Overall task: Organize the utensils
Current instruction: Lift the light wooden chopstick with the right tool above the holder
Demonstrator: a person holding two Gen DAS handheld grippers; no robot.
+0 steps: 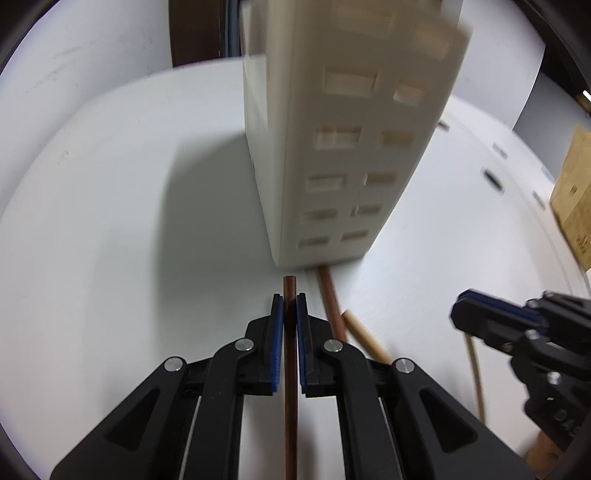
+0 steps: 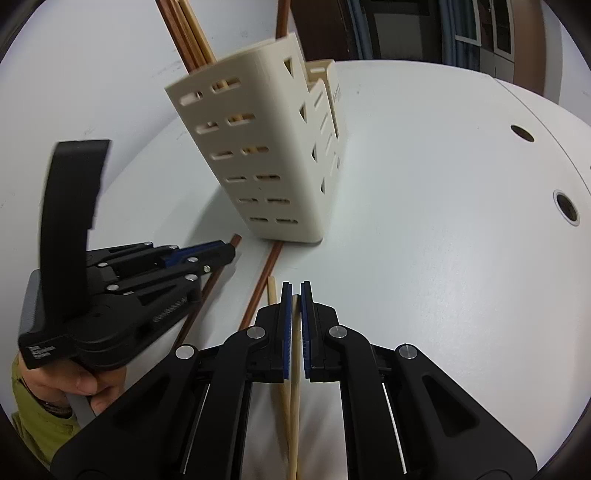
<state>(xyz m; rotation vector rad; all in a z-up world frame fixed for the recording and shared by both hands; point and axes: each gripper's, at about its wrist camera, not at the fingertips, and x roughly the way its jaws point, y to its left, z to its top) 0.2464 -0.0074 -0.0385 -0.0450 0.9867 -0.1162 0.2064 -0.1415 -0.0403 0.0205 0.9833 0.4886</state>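
Note:
A cream slotted utensil holder stands on the white table, just beyond both grippers; it also shows in the right wrist view with several chopsticks standing in it. My left gripper is shut on a dark brown chopstick, its tip close to the holder's base. My right gripper is shut on a light wooden chopstick. Another dark brown chopstick and a light one lie on the table between the grippers.
A cardboard box sits at the far right of the table. Round holes mark the table's right side. A wall rises behind the holder. My left gripper shows at left in the right wrist view.

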